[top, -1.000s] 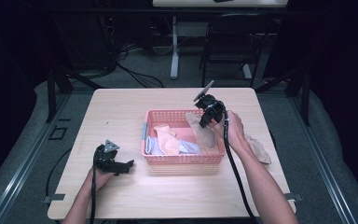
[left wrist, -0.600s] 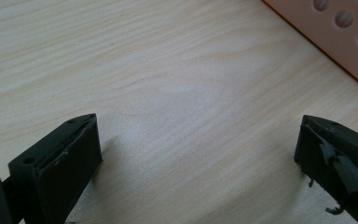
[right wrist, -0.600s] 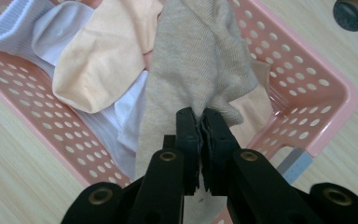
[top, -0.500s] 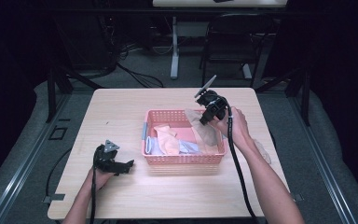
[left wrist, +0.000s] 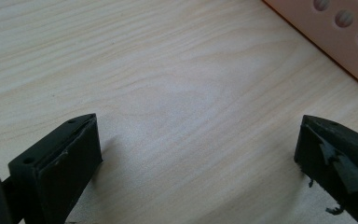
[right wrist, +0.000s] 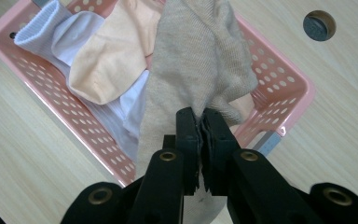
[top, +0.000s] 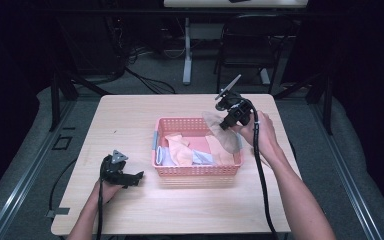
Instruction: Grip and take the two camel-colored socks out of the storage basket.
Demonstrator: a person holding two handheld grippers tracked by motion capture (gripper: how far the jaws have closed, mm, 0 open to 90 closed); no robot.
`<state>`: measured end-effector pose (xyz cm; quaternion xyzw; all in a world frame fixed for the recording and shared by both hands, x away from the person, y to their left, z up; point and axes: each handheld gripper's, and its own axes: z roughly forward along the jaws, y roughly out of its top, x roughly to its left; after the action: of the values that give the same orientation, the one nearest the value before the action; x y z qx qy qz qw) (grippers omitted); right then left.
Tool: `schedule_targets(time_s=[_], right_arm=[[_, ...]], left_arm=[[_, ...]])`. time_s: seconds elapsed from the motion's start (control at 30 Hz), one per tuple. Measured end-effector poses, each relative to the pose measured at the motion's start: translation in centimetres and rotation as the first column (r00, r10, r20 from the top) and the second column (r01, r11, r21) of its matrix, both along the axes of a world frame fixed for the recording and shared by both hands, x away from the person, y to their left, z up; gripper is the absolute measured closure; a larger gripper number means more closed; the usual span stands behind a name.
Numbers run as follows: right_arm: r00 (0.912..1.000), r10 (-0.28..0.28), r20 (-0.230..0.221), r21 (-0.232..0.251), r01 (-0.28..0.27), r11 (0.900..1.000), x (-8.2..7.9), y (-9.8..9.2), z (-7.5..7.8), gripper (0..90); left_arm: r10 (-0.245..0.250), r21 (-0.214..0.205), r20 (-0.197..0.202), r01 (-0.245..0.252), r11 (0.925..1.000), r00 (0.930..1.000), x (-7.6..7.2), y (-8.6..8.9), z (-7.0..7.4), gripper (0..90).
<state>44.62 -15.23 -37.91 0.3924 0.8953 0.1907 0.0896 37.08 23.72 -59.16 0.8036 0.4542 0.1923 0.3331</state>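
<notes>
- A beige sock point(right wrist: 200, 65) is held tight by the right gripper point(right wrist: 199, 122). The two black jaws are pressed together on the cloth, with almost no gap between them.
- In the high view, the same sock point(top: 222, 136) is seen hanging from the right gripper point(top: 228, 121), above the right end of the pink basket point(top: 198, 171). The lower part of the sock is draped down into the basket, so it is not fully out yet.
- More socks are left in the basket. A peach sock point(right wrist: 109, 58) is lying on top of a white sock point(right wrist: 58, 29), and both are lying loose inside.
- The left gripper point(top: 122, 176) is rested on the wooden table point(top: 130, 120), just to the left of the basket. Its jaws are spread wide apart, and nothing is held between them. Bare wood is seen between the jaws in the left gripper view, and a corner of the basket is seen at the top right.
- The work looks to be at an early stage. One sock is judged to be partly lifted out, and it has not been put down anywhere yet.
- At least two more socks are still to be taken out, as far as can be seen. What lies under them cannot be told.
</notes>
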Motion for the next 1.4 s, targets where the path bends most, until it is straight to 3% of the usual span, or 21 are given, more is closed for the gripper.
schedule_targets(time_s=[0.33, 0.77, 1.0, 1.4], right_arm=[[0.9994, -0.025, 0.024, 0.028, 0.024, 0.9993, -1.0, -2.6, 1.6, 86.4], [0.9948, -0.095, 0.037, 0.037, 0.094, 0.9949, -1.9, -6.3, 2.1, 86.4], [0.9885, -0.146, 0.04, 0.054, 0.143, 0.9882, -2.3, -9.0, 1.7, 86.3], [0.9792, -0.202, 0.019, 0.046, 0.201, 0.9785, -2.7, -11.6, -0.2, 86.3]], left_arm=[[0.0, 0.0, 0.0, 0.0, 1.0, 1.0, 0.0, 0.0, 0.0, 0.2], [0.0, 0.0, 0.0, 0.0, 1.0, 1.0, 0.0, 0.0, 0.0, 0.2], [0.003, -0.004, 0.001, -0.003, 1.0, 1.0, 0.0, 0.0, 0.0, 0.2], [0.002, -0.003, 0.001, -0.002, 1.0, 1.0, 0.0, 0.0, 0.0, 0.2]])
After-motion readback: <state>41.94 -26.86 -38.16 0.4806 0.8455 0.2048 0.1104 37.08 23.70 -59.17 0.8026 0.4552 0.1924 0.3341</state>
